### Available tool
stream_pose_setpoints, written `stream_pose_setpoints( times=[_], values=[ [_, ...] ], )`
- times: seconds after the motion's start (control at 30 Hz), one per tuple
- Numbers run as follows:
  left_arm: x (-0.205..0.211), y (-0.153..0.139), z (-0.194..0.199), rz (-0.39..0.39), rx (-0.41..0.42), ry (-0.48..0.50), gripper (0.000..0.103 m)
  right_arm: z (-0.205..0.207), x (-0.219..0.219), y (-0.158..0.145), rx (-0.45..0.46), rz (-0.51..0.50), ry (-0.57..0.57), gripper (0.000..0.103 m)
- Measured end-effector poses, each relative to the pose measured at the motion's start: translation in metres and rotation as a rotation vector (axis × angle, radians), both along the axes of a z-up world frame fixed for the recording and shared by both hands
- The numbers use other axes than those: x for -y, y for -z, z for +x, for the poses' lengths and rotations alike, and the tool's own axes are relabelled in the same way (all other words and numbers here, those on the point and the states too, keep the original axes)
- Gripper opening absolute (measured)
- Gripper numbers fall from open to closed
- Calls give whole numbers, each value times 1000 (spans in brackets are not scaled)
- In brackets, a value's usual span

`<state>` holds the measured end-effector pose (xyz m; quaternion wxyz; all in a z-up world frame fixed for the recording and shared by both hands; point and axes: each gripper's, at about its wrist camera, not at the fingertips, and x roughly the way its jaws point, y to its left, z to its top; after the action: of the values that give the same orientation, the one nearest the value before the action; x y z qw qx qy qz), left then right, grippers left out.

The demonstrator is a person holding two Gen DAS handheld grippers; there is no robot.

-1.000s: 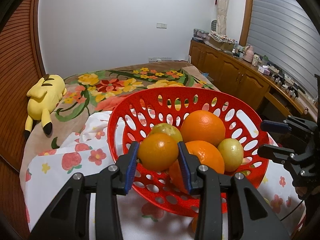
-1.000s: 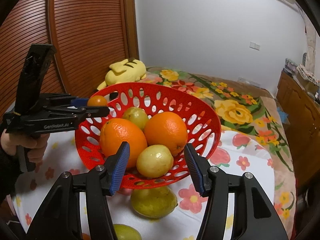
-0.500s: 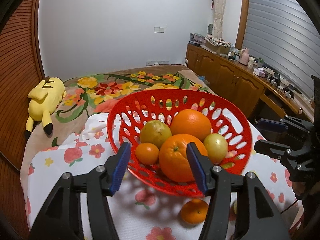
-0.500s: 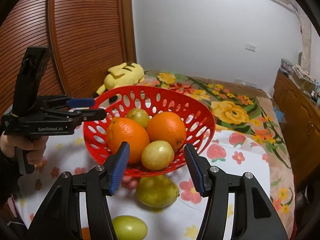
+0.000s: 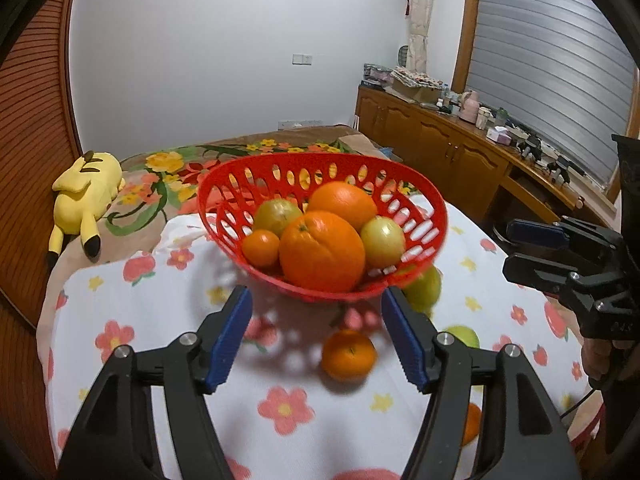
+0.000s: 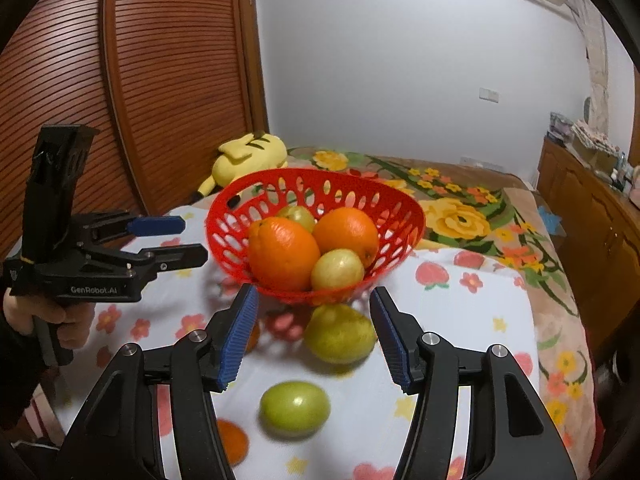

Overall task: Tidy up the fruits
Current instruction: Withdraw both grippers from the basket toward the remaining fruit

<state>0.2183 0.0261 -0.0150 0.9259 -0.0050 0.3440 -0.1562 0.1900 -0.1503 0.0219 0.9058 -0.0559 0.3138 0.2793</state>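
Left wrist view: the left gripper (image 5: pixel 316 334) is opening, nothing between its jaws. Centre frame, the red basket (image 5: pixel 434 216) holds five fruits. A mandarin (image 5: pixel 349 356), pear (image 6: pixel 340 334) and green fruit (image 6: pixel 295 409) remain on the tablecloth (image 5: pixel 132 308). The right gripper (image 6: pixel 312 336) stands half-wide, empty.

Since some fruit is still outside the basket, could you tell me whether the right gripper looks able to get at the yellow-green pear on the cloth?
Probably yes. The right gripper is open and empty, the pear lies just ahead between its fingers, clear of the red basket.

orange (image 6: pixel 232 440) half hidden behind right tool (image 6: pixel 314 336) finger
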Motion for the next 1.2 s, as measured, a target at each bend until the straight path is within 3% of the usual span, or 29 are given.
stream_pose_setpoints(
  times=[0.47, 0.97, 1.2],
  values=[
    [25, 27, -52, -2, -39, 12, 67, -49, 25, 25, -36, 15, 67, 61],
    [49, 57, -77, -74, -95, 40, 67, -75, 46, 54, -55, 62, 117, 66],
    [67, 63, -80, -69, -110, 88, 66, -75, 49, 61, -58, 73, 152, 67]
  ],
)
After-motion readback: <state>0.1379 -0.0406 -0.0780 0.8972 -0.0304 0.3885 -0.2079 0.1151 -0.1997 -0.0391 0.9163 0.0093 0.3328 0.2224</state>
